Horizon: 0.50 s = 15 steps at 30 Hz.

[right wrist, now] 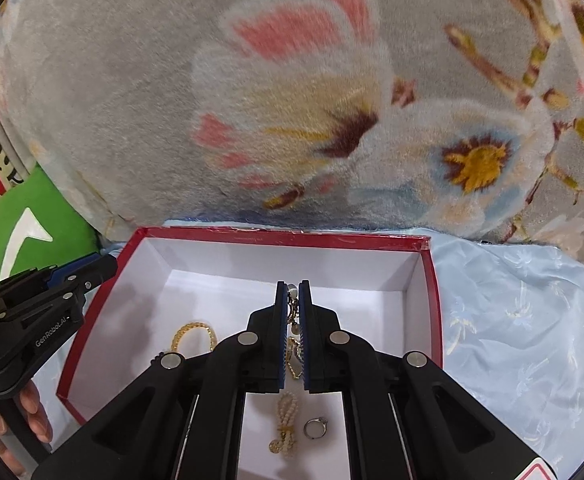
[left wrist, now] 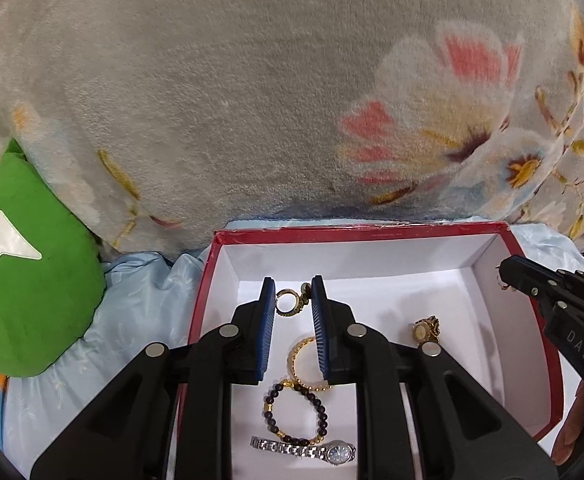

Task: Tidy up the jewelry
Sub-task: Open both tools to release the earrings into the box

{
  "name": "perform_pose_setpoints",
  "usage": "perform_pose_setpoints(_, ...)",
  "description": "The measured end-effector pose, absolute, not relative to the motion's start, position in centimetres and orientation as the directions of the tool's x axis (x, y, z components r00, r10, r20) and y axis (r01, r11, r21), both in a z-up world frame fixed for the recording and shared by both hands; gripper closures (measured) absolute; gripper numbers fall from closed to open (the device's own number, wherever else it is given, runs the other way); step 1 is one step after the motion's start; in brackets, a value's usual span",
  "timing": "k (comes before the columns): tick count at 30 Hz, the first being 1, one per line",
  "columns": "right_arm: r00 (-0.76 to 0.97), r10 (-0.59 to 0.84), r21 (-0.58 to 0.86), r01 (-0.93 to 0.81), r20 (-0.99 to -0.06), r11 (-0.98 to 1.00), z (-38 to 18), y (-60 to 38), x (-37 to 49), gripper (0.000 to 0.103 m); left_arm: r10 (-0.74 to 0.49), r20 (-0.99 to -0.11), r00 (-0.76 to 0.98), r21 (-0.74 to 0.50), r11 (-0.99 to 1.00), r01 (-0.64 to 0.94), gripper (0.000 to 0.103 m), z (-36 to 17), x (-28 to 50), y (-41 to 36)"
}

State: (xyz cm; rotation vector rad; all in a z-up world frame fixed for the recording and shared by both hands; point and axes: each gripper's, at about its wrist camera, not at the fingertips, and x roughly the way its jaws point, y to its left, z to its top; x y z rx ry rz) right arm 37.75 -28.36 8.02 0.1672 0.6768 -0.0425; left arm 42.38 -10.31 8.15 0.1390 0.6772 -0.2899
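Pale blue satin bedding [right wrist: 512, 340] supports the red-rimmed white box [right wrist: 292, 237]; right gripper [right wrist: 292, 328], clamped on pearl-and-gold chain [right wrist: 293, 320], must release inside, while left gripper [left wrist: 292, 332] stands apart.

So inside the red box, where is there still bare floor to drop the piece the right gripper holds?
The box has bare white floor along its back wall and far right corner, behind the gold watch. The left-centre is crowded: ring, gold bangle, bead bracelet, silver watch. The right gripper, clamped on a pearl-and-gold piece, hangs over bare floor.
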Motion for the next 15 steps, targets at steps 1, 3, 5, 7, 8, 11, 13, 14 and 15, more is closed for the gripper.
perform_pose_setpoints(1,0.777,0.013,0.138,0.095,-0.629,0.986,7.8,-28.4,38.0,0.098,-0.215,-0.637,0.74,0.034,0.951,0.306,0.085,8.0,42.6,-10.5)
perform_pose_setpoints(3,0.775,0.011,0.135,0.097,-0.632,0.986,7.5,-28.5,38.4,0.098,-0.209,-0.643,0.736,0.037,0.952,0.303,0.085,7.6,43.1,-10.7)
perform_pose_setpoints(5,0.773,0.006,0.131,0.101,-0.635,0.986,7.2,-28.7,38.7,0.098,-0.206,-0.647,0.734,0.04,0.952,0.302,0.085,7.3,43.5,-10.9)
perform_pose_setpoints(7,0.769,0.0,0.125,0.104,-0.639,0.987,6.9,-28.8,39.0,0.098,-0.198,-0.654,0.73,0.044,0.954,0.297,0.085,6.9,43.9,-11.0)
perform_pose_setpoints(8,0.768,-0.003,0.123,0.106,-0.64,0.987,6.8,-28.8,39.1,0.098,-0.197,-0.657,0.727,0.043,0.954,0.298,0.084,6.7,44.0,-11.1)
perform_pose_setpoints(11,0.766,-0.009,0.118,0.11,-0.643,0.987,6.4,-28.9,39.4,0.098,-0.181,-0.663,0.726,0.05,0.957,0.285,0.084,6.2,44.5,-11.2)
perform_pose_setpoints(13,0.766,-0.012,0.109,0.107,-0.643,0.988,6.2,-28.8,39.5,0.098,-0.173,-0.661,0.73,0.051,0.96,0.274,0.081,6.0,44.8,-11.2)
perform_pose_setpoints(14,0.769,-0.018,0.104,0.11,-0.639,0.989,6.2,-28.8,39.5,0.097,-0.162,-0.659,0.734,0.055,0.963,0.262,0.074,5.9,44.9,-11.2)
perform_pose_setpoints(15,0.773,-0.026,0.097,0.112,-0.634,0.989,6.2,-28.8,39.4,0.093,-0.151,-0.658,0.738,0.055,0.968,0.247,0.048,5.9,45.0,-11.1)
